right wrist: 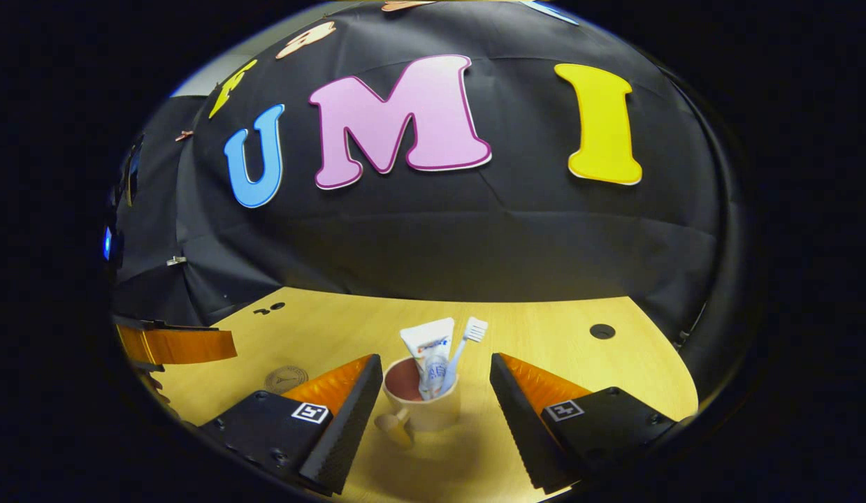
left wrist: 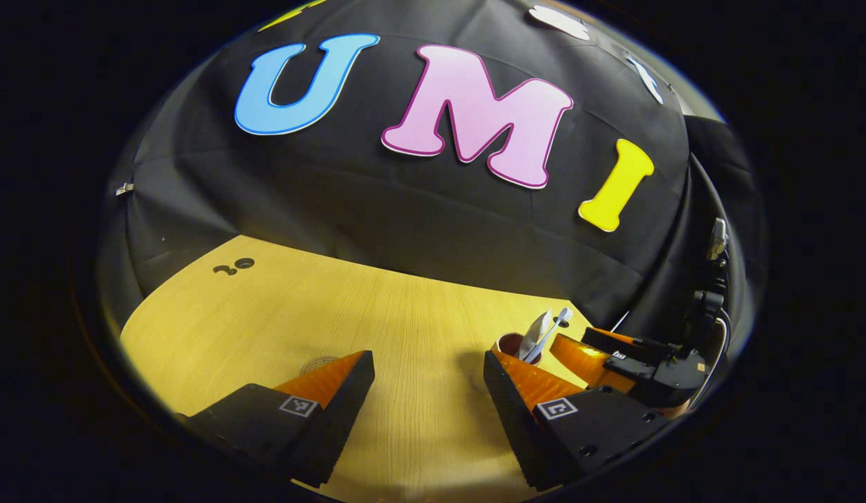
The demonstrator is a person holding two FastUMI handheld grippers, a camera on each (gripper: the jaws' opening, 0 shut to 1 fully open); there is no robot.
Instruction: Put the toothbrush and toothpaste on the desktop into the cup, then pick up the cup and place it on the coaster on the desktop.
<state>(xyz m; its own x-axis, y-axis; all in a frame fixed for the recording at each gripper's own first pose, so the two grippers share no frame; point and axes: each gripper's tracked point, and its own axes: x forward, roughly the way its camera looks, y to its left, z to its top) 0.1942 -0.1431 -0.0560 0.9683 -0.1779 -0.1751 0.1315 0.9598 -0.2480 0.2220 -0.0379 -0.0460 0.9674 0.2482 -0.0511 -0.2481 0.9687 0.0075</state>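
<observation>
Flanking cup, right claw parted, seemingly untouching.

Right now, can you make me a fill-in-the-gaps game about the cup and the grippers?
1. The toothbrush and toothpaste stand inside the ____.
2. The right gripper has its fingers ____ on either side of the cup.
3. The cup stands on the wooden ____, not yet on the coaster.

Missing words: cup; open; desk
</observation>
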